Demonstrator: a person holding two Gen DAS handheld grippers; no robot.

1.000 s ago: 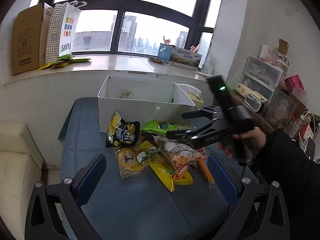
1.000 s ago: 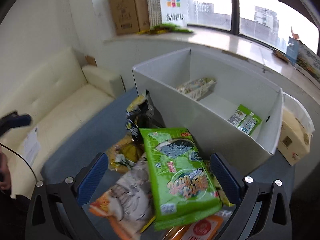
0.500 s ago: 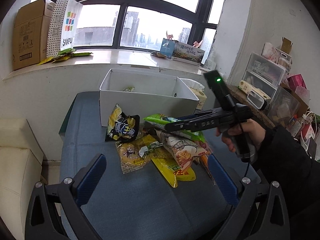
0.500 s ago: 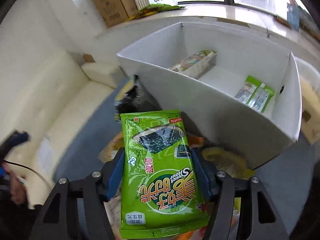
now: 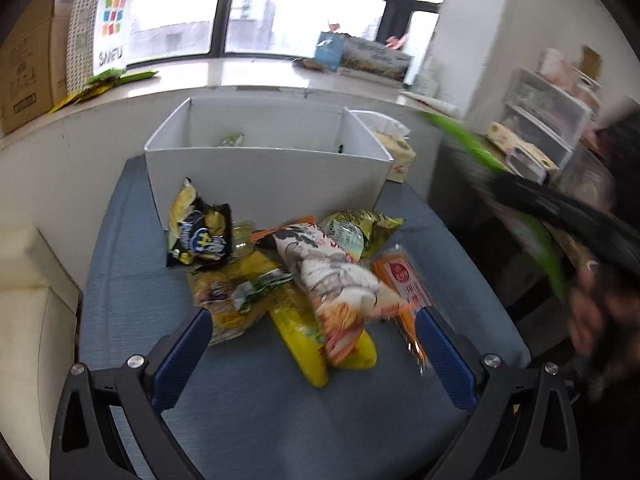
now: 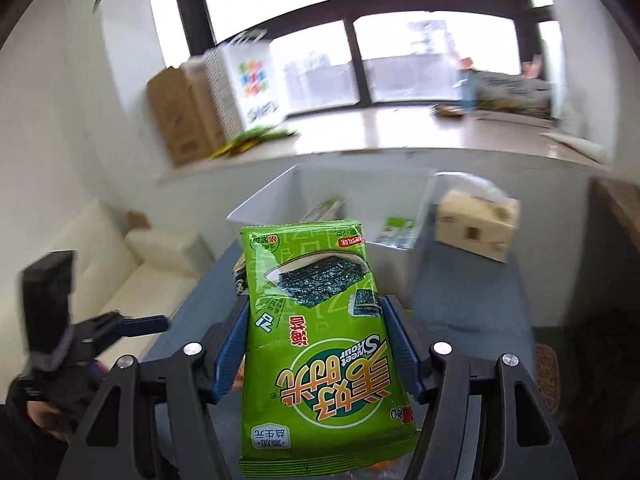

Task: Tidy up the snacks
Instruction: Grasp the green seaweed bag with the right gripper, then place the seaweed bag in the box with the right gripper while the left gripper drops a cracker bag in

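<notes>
The right gripper (image 6: 314, 344) had its jaws clamped on the green seaweed snack pack (image 6: 316, 340), held above the tabletop short of the white box (image 6: 264, 204). It should clear the box's near wall before release. The left gripper (image 5: 312, 344) hung open over the snack pile (image 5: 296, 268).

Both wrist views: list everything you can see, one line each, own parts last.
seaweed pack: one, green, clamped in the right gripper
white box: one, back of the blue table
snack bags: a pile of about seven, yellow, black, orange, white, in front of the box
packets in box: at least two, green and pale
tissue box: one, beige, right of the box
cardboard box: one, brown, on the sill
paper bag: one, white, on the sill
left gripper: fingers open over the pile
right gripper: shut on the pack
</notes>
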